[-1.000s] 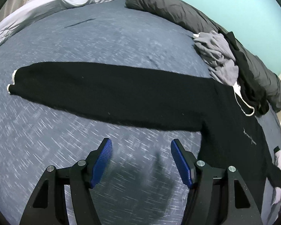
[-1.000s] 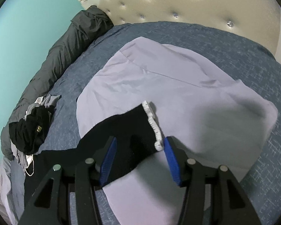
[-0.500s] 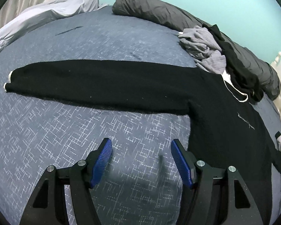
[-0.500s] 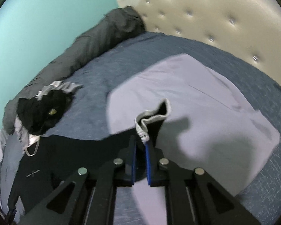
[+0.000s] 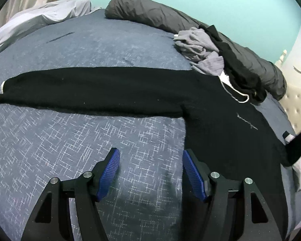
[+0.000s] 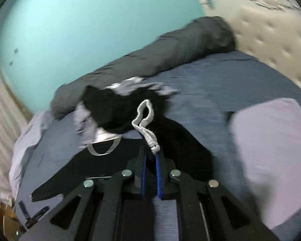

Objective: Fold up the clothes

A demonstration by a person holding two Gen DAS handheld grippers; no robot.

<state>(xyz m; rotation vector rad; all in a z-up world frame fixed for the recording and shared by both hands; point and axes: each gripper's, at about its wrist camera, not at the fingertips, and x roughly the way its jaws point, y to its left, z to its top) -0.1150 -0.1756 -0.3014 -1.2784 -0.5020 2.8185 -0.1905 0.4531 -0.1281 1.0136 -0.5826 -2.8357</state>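
A black sweater (image 5: 220, 124) with white cuffs lies flat on the blue bedspread (image 5: 70, 140). Its one sleeve (image 5: 90, 88) stretches out to the left. My left gripper (image 5: 150, 170) is open and empty, low over the bedspread just in front of that sleeve and left of the sweater body. My right gripper (image 6: 150, 156) is shut on the other sleeve near its white cuff (image 6: 144, 124) and holds it lifted above the sweater body (image 6: 102, 164). The raised sleeve shows at the right edge of the left wrist view (image 5: 297, 146).
A pile of grey and black clothes (image 5: 216, 54) lies by the sweater's collar. A long dark grey rolled duvet (image 5: 170, 20) runs along the teal wall. A lilac sheet (image 6: 271, 150) lies at the right, another (image 5: 36, 20) at the far left. The tufted headboard (image 6: 275, 30) stands behind.
My right gripper shut on the sleeve cuff, lifted it off the lilac sheet and carried it towards the sweater body. My left gripper stayed open and shifted slightly.
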